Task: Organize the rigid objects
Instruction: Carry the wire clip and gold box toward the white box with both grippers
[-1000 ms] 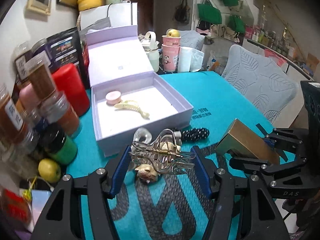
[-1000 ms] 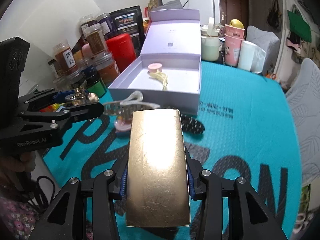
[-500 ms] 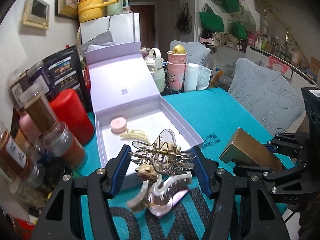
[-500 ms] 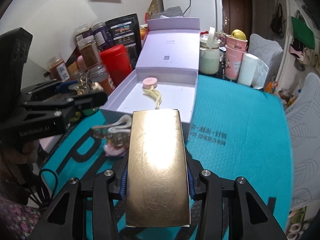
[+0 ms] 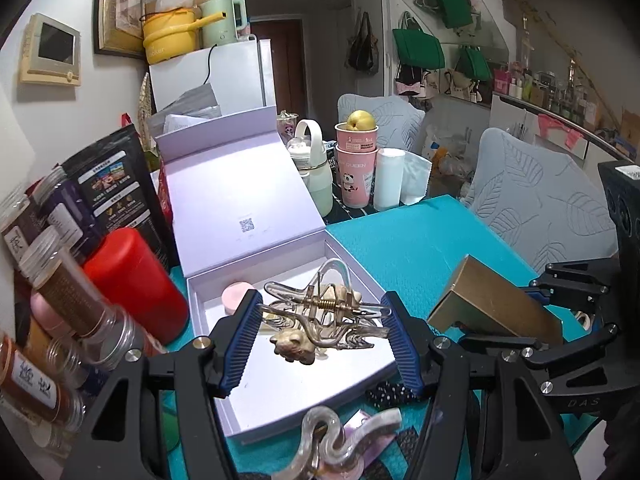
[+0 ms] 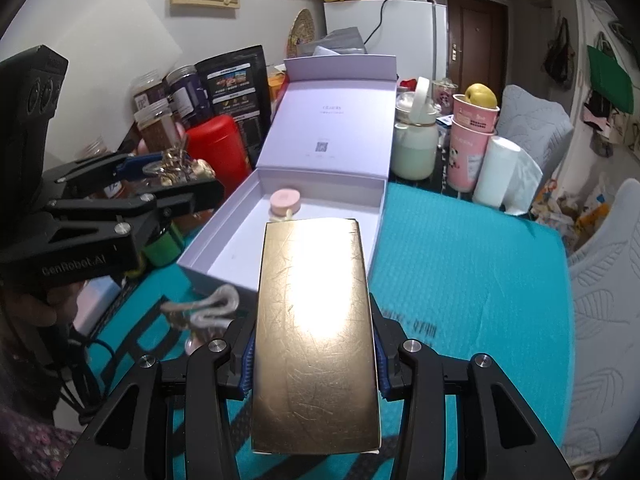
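Note:
My left gripper (image 5: pixel 320 334) is shut on a clear hair claw clip (image 5: pixel 320 316) with a gold spring and a small beige charm, held above the open lavender box (image 5: pixel 360 384). My right gripper (image 6: pixel 314 354) is shut on a flat gold box (image 6: pixel 316 332), held over the teal mat just in front of the lavender box (image 6: pixel 218 268). Inside that box lie a pink round case (image 6: pixel 285 201) and a partly hidden cream clip. The gold box (image 5: pixel 492 308) and the right gripper also show at the right of the left wrist view.
A pearly wavy clip (image 5: pixel 344 436) and a black dotted clip (image 5: pixel 390 392) lie on the teal mat (image 6: pixel 460 264) before the box. Spice jars (image 5: pixel 68 300), a red canister (image 5: pixel 136 280) and dark pouches crowd the left. Pink cups (image 6: pixel 474 140), a kettle and a paper roll stand behind.
Both grippers have moved forward and up toward the lavender box with their loads. The claw clip now hangs over the box's interior; the wavy clip and dotted clip have dropped toward the frame's bottom.

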### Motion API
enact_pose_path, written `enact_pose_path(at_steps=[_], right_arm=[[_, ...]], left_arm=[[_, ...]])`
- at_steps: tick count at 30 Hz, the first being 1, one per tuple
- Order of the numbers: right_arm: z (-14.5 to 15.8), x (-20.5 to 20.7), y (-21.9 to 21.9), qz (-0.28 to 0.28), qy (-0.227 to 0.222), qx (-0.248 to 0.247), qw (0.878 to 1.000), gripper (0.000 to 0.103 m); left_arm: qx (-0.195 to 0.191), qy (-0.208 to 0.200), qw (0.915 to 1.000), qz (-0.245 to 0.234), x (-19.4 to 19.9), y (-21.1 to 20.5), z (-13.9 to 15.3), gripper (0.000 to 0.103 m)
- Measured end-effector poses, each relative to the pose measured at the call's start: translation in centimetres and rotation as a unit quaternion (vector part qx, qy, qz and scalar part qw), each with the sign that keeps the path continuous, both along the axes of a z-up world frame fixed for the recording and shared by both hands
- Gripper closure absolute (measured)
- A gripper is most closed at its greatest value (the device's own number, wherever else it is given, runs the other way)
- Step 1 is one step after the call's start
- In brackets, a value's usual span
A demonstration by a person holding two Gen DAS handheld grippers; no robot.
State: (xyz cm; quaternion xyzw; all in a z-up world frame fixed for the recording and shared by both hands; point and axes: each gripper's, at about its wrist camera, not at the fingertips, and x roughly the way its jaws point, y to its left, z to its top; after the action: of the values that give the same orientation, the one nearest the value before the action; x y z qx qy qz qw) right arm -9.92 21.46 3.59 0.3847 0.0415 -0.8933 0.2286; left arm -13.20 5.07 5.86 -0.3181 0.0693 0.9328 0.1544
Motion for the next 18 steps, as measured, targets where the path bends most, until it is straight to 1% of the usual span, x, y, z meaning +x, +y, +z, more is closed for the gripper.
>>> enact_pose_path(at_steps=[11,18], right_arm=[[1.3,-4.0,-0.8,0.01,0.021,0.011,1.0,0.06],[1.5,-6.4,-1.4,0.022,0.018,0.009,1.0,0.06]], left_arm=[[0.003,-0.003,1.0,0.003,-3.8,-0.1,0.2,0.042],[0.002,-0.001,0.9999,0.016,-6.2,-1.0,0.4,0.042]])
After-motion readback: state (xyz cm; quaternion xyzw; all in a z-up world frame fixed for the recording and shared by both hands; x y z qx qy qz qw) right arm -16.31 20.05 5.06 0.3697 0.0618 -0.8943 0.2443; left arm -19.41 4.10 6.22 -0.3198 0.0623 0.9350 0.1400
